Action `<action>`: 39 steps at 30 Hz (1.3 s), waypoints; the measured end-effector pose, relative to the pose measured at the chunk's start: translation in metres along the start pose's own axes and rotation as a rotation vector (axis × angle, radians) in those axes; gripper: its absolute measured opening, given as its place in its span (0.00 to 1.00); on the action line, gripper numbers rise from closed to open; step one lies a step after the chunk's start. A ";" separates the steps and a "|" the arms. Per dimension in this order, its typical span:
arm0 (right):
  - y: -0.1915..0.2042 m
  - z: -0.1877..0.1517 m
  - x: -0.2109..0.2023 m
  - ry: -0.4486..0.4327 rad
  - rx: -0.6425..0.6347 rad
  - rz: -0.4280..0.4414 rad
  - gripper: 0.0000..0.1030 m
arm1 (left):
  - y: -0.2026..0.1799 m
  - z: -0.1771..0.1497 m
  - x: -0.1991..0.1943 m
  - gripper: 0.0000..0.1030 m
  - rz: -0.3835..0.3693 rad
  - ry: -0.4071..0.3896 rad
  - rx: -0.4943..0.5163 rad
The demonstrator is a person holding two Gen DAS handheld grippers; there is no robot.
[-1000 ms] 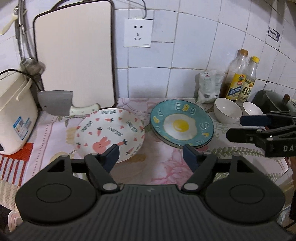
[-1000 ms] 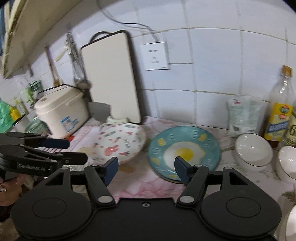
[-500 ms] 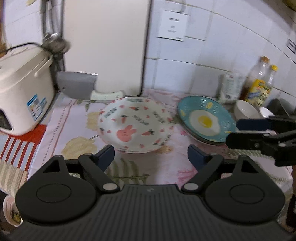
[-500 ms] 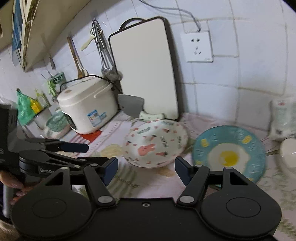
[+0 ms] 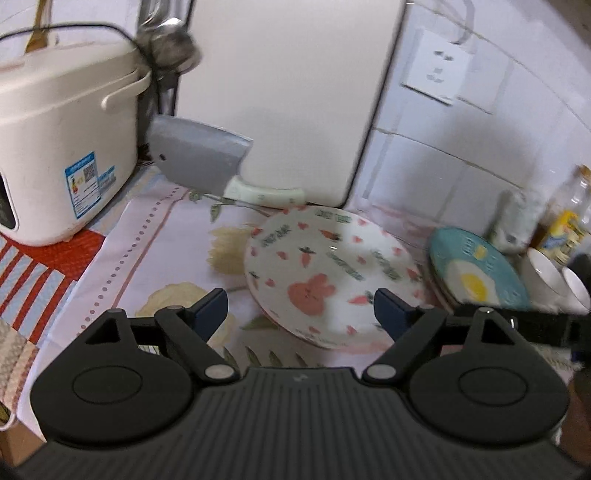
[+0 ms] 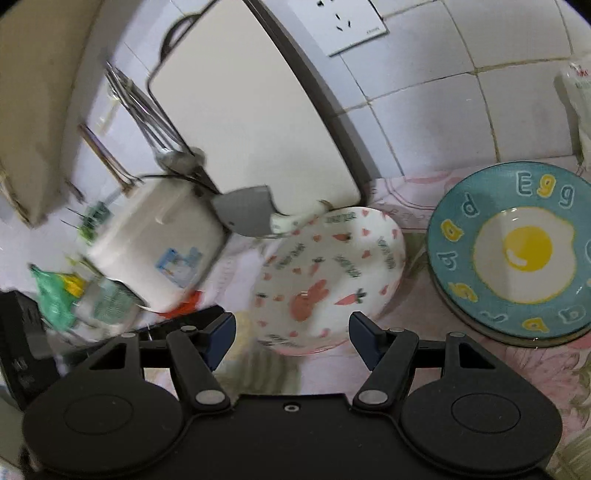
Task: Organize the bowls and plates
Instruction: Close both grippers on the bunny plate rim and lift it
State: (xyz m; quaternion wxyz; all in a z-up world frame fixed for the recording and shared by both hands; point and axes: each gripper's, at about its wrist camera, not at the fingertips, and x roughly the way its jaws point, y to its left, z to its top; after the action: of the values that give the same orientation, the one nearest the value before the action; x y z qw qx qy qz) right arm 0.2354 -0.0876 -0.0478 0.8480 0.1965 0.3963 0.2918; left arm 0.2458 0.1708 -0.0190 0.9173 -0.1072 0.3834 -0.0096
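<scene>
Up close, glossy round rabbit-print plate [image 5: 332, 280], both hand-held grippers released, left [image 5: 299, 310], right [image 6: 291, 332], floral cloth [image 5: 166, 236] beneath.

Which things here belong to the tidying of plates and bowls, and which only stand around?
For the job: rabbit plate, egg plate, white bowls.
Only standing around: rice cooker, cleaver, cutting board, bottle, wall socket.

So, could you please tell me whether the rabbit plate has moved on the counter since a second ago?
No. The rabbit plate still lies just in front of the cleaver, beside the egg plate; only the cameras shifted.
</scene>
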 end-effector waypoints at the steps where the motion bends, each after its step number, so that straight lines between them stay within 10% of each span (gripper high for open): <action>1: 0.000 -0.002 0.004 -0.002 -0.021 -0.025 0.71 | 0.002 0.000 0.007 0.81 0.012 0.002 0.001; 14: -0.027 -0.008 0.053 -0.053 -0.074 -0.097 0.74 | 0.025 -0.005 0.075 0.54 0.027 0.060 -0.046; 18: -0.034 -0.006 0.055 -0.019 -0.034 -0.078 0.72 | 0.032 -0.007 0.084 0.30 0.034 0.065 -0.056; 21: -0.032 -0.007 0.061 -0.013 -0.013 -0.123 0.52 | 0.036 -0.009 0.084 0.17 0.001 0.079 -0.101; 25: -0.028 -0.012 0.063 -0.040 -0.018 -0.224 0.24 | 0.035 -0.008 0.083 0.15 -0.014 0.085 -0.097; 39: -0.031 -0.012 0.085 -0.014 -0.110 -0.210 0.32 | 0.035 -0.013 0.081 0.15 -0.036 0.070 -0.117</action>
State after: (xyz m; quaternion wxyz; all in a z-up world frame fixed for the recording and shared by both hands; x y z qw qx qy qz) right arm 0.2799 -0.0543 -0.1202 0.8862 0.1089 0.3921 0.2215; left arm 0.2917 0.1944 -0.0918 0.8951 -0.1670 0.4133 -0.0076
